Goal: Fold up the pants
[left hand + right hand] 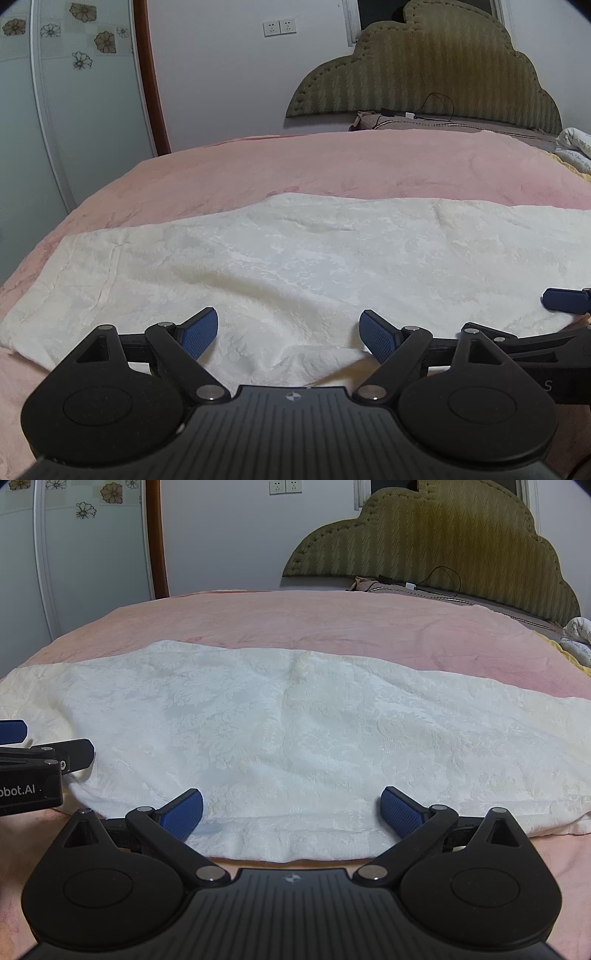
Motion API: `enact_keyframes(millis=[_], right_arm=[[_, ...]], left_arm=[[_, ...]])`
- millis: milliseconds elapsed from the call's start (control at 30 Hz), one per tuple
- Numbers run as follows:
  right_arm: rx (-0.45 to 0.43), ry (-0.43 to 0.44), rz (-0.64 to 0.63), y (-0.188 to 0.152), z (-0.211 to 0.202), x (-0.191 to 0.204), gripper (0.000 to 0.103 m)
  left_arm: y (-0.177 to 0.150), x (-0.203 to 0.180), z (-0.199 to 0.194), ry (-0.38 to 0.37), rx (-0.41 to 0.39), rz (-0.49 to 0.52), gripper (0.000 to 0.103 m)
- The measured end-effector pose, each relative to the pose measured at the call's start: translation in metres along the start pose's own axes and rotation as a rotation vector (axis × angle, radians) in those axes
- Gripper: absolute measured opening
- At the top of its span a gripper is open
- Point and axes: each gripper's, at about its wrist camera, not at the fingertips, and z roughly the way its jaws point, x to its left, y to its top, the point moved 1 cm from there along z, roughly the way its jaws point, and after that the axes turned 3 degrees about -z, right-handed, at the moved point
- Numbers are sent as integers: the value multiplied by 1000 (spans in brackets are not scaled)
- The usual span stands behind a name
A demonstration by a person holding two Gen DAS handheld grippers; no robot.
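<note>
White textured pants (295,258) lie spread flat across the pink bed cover, stretching left to right. My left gripper (288,334) hovers over their near edge, open, with only cloth below its blue pads. The same pants (314,738) fill the middle of the right wrist view. Over their near hem my right gripper (291,812) stands open with nothing between its pads. In the right wrist view the left gripper (22,751) shows at the left edge. A blue pad of the right gripper (567,300) peeks in at the right edge of the left wrist view.
The pink bed cover (332,170) runs back to an olive padded headboard (436,74). A black cable (436,110) and a pillow lie at the head. Crumpled white bedding (576,147) sits at the far right. A wardrobe with flower decals (74,74) stands to the left.
</note>
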Motion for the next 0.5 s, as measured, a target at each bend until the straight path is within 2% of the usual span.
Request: enact_keyframes(millis=[500], right_arm=[[1, 1, 0, 0, 0, 0, 103]], left_arm=[[0, 1, 0, -3, -3, 11, 87]])
